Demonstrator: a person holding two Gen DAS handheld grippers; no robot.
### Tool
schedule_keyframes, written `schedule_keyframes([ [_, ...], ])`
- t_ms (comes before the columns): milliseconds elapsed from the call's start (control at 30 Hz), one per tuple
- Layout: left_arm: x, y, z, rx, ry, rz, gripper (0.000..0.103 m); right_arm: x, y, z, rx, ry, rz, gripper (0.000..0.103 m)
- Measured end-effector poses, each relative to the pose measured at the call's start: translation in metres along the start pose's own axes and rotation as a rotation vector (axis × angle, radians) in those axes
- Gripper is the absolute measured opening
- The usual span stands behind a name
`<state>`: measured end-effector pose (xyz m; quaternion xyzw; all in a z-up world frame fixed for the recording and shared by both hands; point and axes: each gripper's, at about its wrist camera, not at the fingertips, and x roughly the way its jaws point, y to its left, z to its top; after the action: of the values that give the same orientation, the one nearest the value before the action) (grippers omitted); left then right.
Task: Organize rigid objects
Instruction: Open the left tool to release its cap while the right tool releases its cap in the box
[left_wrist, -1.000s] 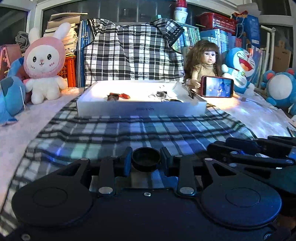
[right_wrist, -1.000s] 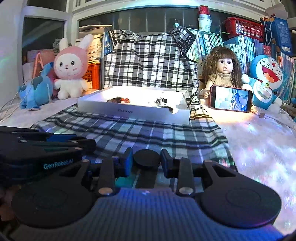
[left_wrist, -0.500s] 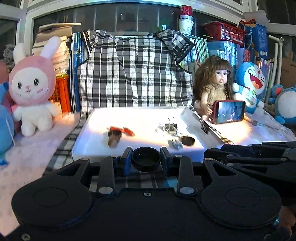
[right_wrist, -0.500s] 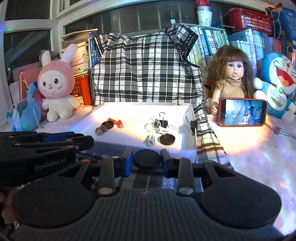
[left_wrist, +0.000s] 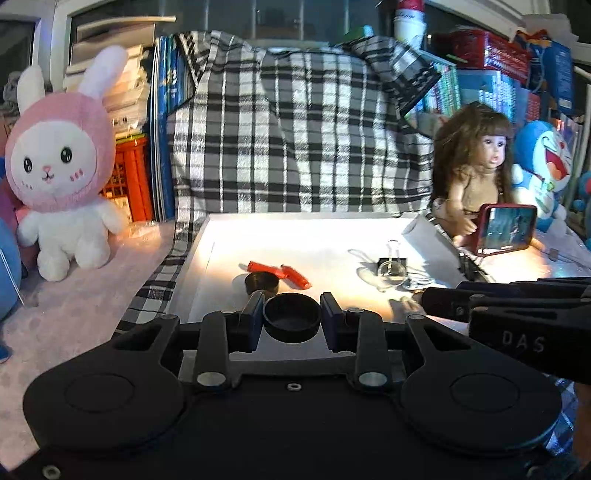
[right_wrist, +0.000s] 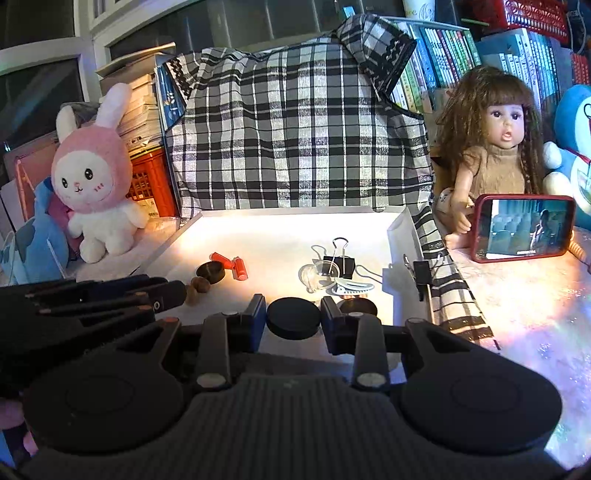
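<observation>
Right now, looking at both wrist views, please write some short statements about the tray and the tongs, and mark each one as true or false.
1. Each pair of tongs holds a black round cap. True: the left tongs and the right tongs are each shut on a black round cap.
2. The white tray is empty. False: it holds small things, among them red tubes and a black binder clip.
3. The phone lies inside the tray. False: it stands outside, to the right, in front of the doll.
4. A pink and white plush rabbit sits left of the tray. True.
</observation>
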<state>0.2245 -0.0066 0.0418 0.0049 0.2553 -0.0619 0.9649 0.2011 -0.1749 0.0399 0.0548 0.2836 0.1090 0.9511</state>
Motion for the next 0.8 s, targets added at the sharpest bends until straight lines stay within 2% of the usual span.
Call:
schedule_keyframes([
  [367, 0.032, 0.009, -0.001, -0.001, 0.042, 0.019, 0.031, 0.039, 0.000, 0.002, 0.052, 0.054, 0.006, 0.037],
  [800, 0.060, 0.016, -0.004, -0.018, 0.074, 0.025, 0.031, 0.064, -0.001, 0.003, 0.066, 0.089, 0.012, 0.037],
])
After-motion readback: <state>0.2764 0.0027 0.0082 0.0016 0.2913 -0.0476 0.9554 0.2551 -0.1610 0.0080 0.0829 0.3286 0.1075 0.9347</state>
